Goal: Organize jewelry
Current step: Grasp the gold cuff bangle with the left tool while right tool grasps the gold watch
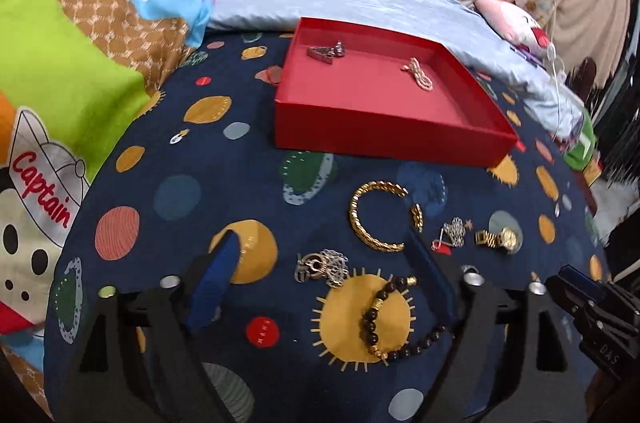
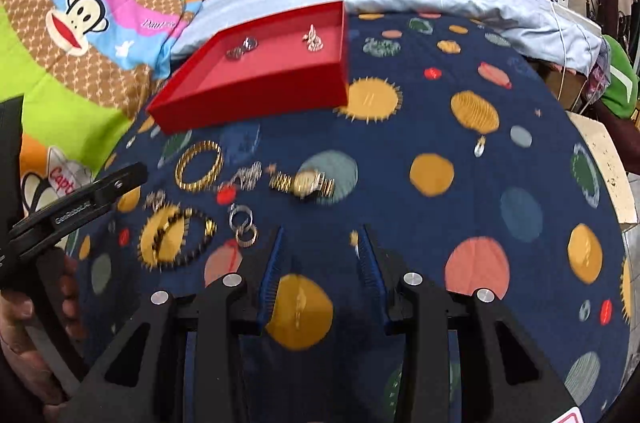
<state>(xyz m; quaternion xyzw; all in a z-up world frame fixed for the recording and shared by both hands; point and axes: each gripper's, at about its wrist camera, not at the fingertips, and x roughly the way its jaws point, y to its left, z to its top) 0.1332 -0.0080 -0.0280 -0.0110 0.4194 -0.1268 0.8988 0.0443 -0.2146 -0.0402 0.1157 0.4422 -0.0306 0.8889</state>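
Dark blue cloth with coloured planets, spread over a bed. Red tray on the cloth, well beyond the loose jewelry; inside it, a silver piece toward the far left and a pale pearl strand toward the right, apart from each other.

Loose on the cloth, nearer than the tray: gold bangle, open-ended, lying flat. Just right of it, a small silver charm, then a gold watch. Silver tangle below the bangle's left side. Black bead bracelet with gold spacers, curled across a yellow sun print.

Left gripper spread wide, nothing between the blue fingers; silver tangle and bead bracelet lie on the cloth in the gap between them, untouched as far as can be told.

Right gripper part-open, released, only bare cloth between its blue fingers. Two silver rings just left of its left finger, watch a little ahead. Left gripper's black body at the left edge of the right wrist view, a hand wrapped around it.
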